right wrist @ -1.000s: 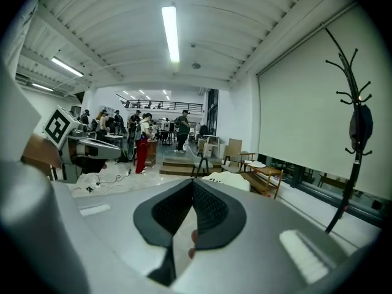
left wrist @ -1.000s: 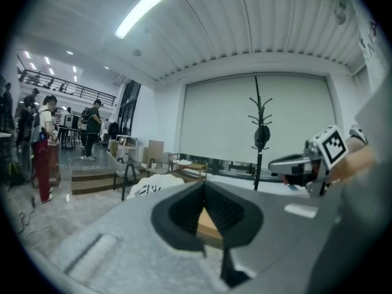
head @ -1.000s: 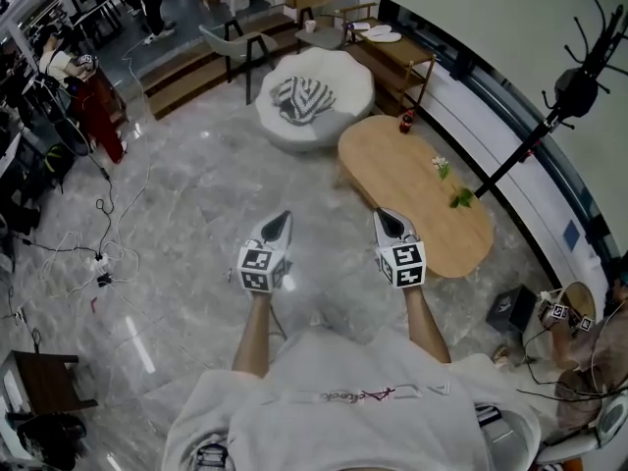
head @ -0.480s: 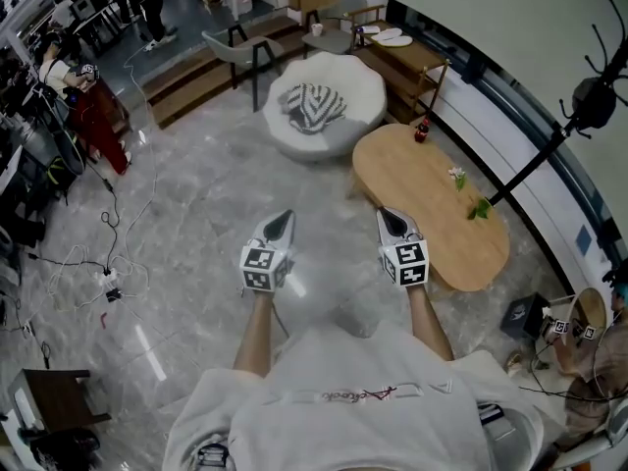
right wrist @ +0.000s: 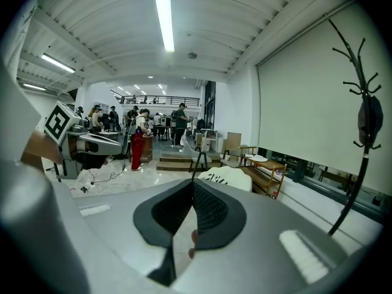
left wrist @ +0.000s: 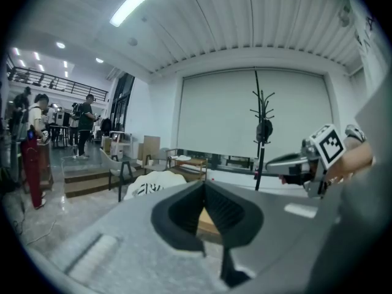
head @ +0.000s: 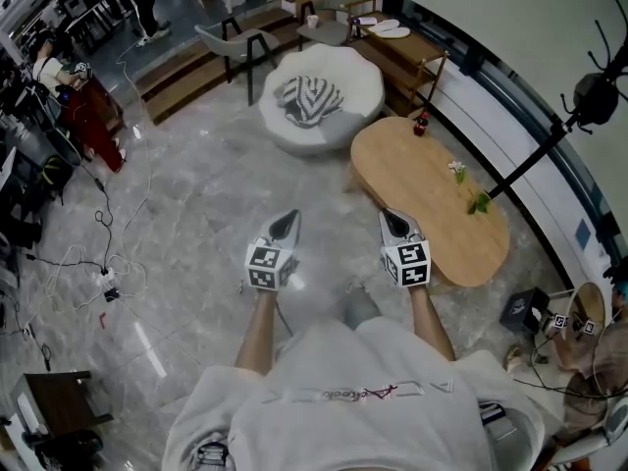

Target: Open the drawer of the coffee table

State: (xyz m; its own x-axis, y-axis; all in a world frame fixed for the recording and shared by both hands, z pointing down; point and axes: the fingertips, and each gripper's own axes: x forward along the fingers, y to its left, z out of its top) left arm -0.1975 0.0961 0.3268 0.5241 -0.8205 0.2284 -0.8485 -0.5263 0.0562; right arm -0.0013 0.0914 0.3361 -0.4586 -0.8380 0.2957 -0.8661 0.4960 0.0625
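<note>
Jaws on my left gripper and my right gripper are both squeezed tight together with nothing in them, side by side over bare floor that has lots of room to the left. The coffee table lies just ahead and right, its round near edge by the right gripper's tip; I cannot see its drawer. Only the left gripper view shows wood past its tips, and only the head view shows cables far left.
</note>
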